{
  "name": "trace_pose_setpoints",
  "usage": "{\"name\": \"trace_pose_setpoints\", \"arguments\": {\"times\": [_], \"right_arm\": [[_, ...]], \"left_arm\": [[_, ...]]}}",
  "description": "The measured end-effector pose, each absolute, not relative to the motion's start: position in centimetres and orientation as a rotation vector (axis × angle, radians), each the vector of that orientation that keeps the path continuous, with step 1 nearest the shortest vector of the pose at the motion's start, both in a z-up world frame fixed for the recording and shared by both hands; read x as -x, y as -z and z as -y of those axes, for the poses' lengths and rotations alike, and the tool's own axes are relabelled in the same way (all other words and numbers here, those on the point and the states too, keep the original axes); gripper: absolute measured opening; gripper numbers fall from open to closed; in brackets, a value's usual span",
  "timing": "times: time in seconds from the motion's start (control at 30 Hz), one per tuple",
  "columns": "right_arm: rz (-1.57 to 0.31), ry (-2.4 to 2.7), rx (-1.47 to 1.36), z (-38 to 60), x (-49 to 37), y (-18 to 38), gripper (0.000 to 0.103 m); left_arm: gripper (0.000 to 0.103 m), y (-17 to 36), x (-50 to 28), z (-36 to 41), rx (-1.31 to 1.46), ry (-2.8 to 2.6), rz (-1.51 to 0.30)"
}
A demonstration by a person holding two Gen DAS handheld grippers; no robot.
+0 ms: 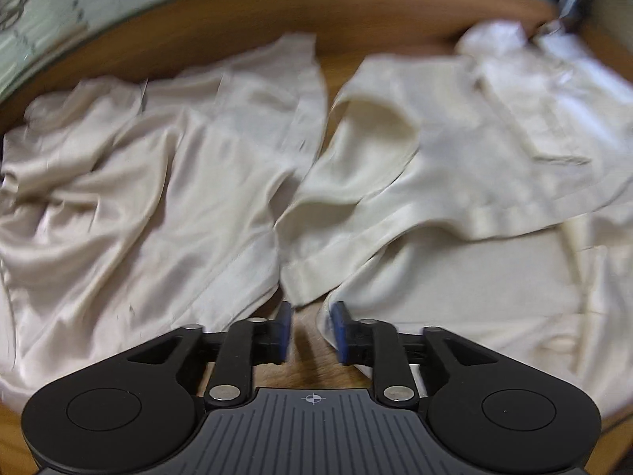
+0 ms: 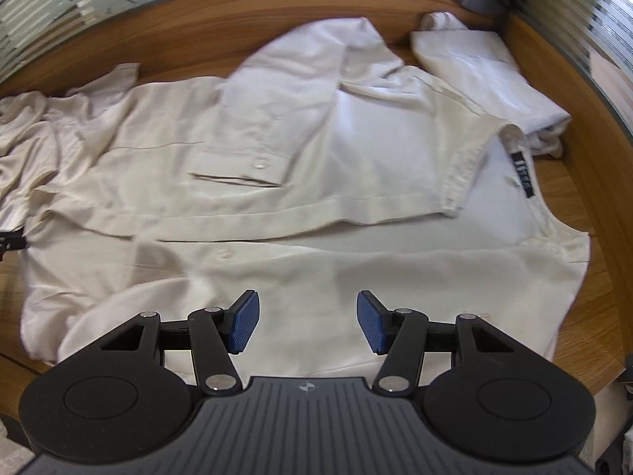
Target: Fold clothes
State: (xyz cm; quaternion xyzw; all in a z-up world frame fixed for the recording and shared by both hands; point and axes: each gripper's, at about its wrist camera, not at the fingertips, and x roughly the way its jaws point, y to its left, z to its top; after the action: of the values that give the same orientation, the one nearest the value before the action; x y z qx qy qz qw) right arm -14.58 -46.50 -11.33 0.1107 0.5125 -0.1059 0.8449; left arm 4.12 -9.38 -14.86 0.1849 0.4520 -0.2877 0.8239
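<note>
Shirt (image 2: 356,150) hem blurred (label (image 2: 523,174) unreadable).

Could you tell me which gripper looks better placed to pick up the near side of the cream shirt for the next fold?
Probably the right gripper: its fingers stand open directly over the cream shirt. The left gripper sits at the hem corner, over bare table.

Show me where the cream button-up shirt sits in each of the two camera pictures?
Left wrist view: the cream shirt fills the right half, its hem corner just ahead of the left hand-held gripper.
Right wrist view: the shirt spreads across the middle, collar to the right.
Shared landmark: the shinier beige garment, left of the shirt in both views.
</note>
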Motion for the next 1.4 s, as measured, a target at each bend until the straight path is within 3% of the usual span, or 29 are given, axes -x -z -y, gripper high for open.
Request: {"name": "trace_pose_setpoints", "arguments": {"times": [0.07, 0.17, 0.53, 0.83, 0.9, 0.93, 0.97, 1.0, 1.03, 1.1, 1.4], "right_arm": [[-1.081, 0.202, -0.24, 45.6, 15.0, 11.3, 0.061], [-1.091, 0.17, -0.225, 44.5, 16.5, 11.5, 0.061], [-1.177, 0.027, -0.076, 46.5, 23.7, 14.0, 0.066], [-1.198, -0.123, 0.167, 48.8, 27.8, 15.8, 0.066], [-1.174, -0.174, 0.221, 48.2, 28.0, 15.9, 0.066], [-1.168, -0.198, 0.248, 47.9, 27.9, 16.0, 0.064], [-1.163, -0.22, 0.277, 47.5, 27.9, 16.2, 0.062], [-1.159, -0.238, 0.304, 47.2, 27.8, 16.4, 0.046], [-1.159, -0.249, 0.321, 47.1, 27.7, 16.5, 0.022], [-1.155, -0.264, 0.334, 47.1, 27.6, 16.6, 0.004], [-1.078, -0.177, 0.259, 49.1, 26.7, 13.6, 0.003]], "left_arm": [[0.048, 13.4, -3.0, 8.8, -0.384, 0.69, -0.904], [0.055, 11.5, -0.8, 8.2, -0.401, 0.841, -0.838], [0.058, 11.5, 9.3, 11.7, -0.562, 1.046, -0.798], [0.058, 14.8, 12.9, 16.6, -0.683, 0.941, -0.813], [0.054, 15.7, 13.1, 17.2, -0.711, 0.901, -0.829], [0.046, 16.0, 13.0, 17.3, -0.707, 0.88, -0.841], [0.031, 16.2, 12.9, 17.3, -0.701, 0.858, -0.853], [0.023, 16.3, 12.8, 17.4, -0.692, 0.835, -0.866], [0.014, 16.3, 12.8, 17.3, -0.68, 0.812, -0.876], [0.011, 15.3, 12.5, 16.8, -0.62, 0.771, -0.876], [0.011, 8.0, 7.4, 17.2, -0.395, 0.752, -0.829]]}}
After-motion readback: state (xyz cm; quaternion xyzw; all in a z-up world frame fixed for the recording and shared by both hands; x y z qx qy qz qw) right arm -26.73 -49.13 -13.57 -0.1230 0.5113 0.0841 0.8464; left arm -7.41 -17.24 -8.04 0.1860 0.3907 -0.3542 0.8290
